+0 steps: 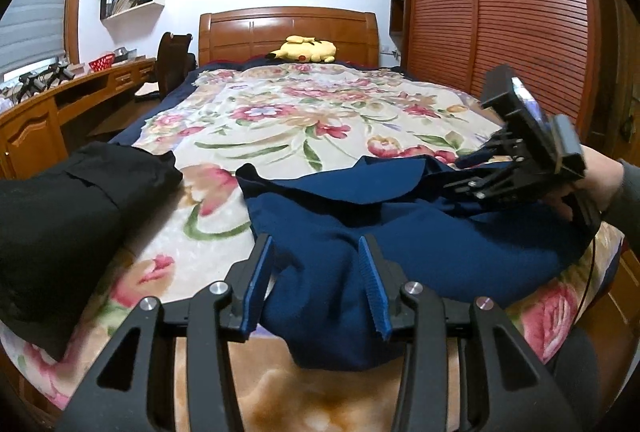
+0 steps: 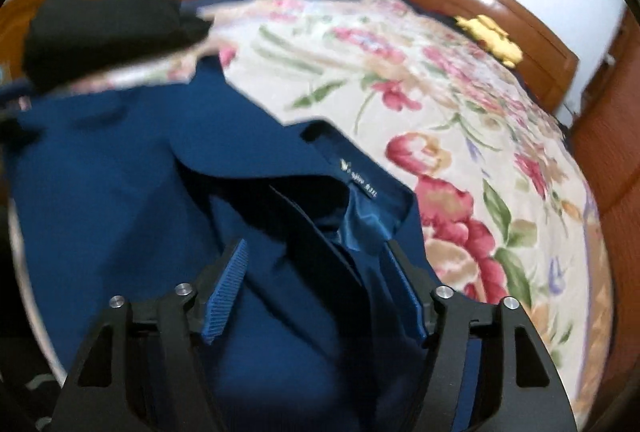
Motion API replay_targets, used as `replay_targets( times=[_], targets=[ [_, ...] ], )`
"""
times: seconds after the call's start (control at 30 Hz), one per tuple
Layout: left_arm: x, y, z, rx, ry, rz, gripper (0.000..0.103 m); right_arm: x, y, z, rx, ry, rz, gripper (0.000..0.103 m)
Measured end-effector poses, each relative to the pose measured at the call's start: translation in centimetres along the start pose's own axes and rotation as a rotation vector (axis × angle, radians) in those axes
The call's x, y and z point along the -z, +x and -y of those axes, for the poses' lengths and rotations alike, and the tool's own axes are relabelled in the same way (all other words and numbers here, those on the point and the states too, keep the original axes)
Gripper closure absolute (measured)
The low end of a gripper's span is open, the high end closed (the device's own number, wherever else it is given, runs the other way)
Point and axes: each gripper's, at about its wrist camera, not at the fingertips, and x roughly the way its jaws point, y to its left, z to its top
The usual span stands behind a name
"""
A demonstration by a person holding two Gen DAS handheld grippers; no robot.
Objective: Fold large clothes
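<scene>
Left fingers (image 1: 316,284) apart over navy garment (image 1: 400,232), right fingers (image 2: 316,292) apart, collar label (image 2: 360,177) visible

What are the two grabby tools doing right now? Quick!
Left tool: open, blue garment bunched between its fingers, not pinched.
Right tool: open above the blue garment's collar, holding nothing.

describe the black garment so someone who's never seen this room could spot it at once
Start at the bed with the flowered blanket and wooden headboard. At its near end, on the side by the wooden desk, lies a black garment in a dark bundle. Beside it is the blue garment; the black one is the only black cloth on the bed.
</scene>
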Motion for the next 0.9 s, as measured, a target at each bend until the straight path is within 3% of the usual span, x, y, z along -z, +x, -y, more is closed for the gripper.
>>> replay_targets(
  times=[0.03, 0.07, 0.1, 0.17, 0.4, 0.53, 0.6, 0.63, 0.67, 0.73, 0.9],
  targets=[
    [0.1, 0.1, -0.2, 0.004, -0.002, 0.001, 0.060, -0.3, 0.8, 0.0, -0.010, -0.014, -0.024, 0.061],
    [0.1, 0.2, -0.3, 0.008, -0.004, 0.002, 0.060, -0.7, 1.4, 0.0, -0.015, -0.039, -0.044, 0.093],
    [0.1, 0.3, -0.4, 0.011, -0.003, 0.002, 0.060, -1.0, 1.8, 0.0, 0.000, -0.066, -0.050, 0.103],
    [0.2, 0.7, -0.6, 0.015, -0.002, -0.001, 0.060, -2.1, 2.1, 0.5, 0.034, -0.095, -0.032, 0.102],
    [1.0, 1.8, -1.5, 0.038, -0.008, -0.019, 0.060, -7.1, 4.1, 4.8, 0.179, -0.017, 0.056, 0.103],
    [1.1, 1.6, -1.9, 0.049, -0.018, -0.014, 0.060, -8.4, 7.6, 7.2, 0.281, 0.048, 0.026, 0.103],
    [1.1, 1.6, -1.9, 0.051, -0.019, -0.012, 0.060, -8.6, 8.6, 7.6, 0.268, 0.077, 0.001, 0.098],
    [1.1, 1.5, -2.0, 0.052, -0.019, -0.011, 0.060, -8.7, 8.8, 7.9, 0.273, 0.104, -0.007, 0.086],
    [1.1, 1.5, -2.0, 0.053, -0.019, -0.009, 0.060, -8.6, 8.4, 8.2, 0.263, 0.130, 0.006, 0.065],
    [1.0, 1.3, -1.8, 0.060, -0.023, -0.001, 0.060, -8.5, 7.1, 8.7, 0.257, 0.147, 0.053, 0.040],
    [0.6, 0.5, -1.1, 0.071, -0.028, 0.037, 0.060, -6.2, 2.7, 10.7, 0.258, 0.163, 0.089, 0.036]
  ],
)
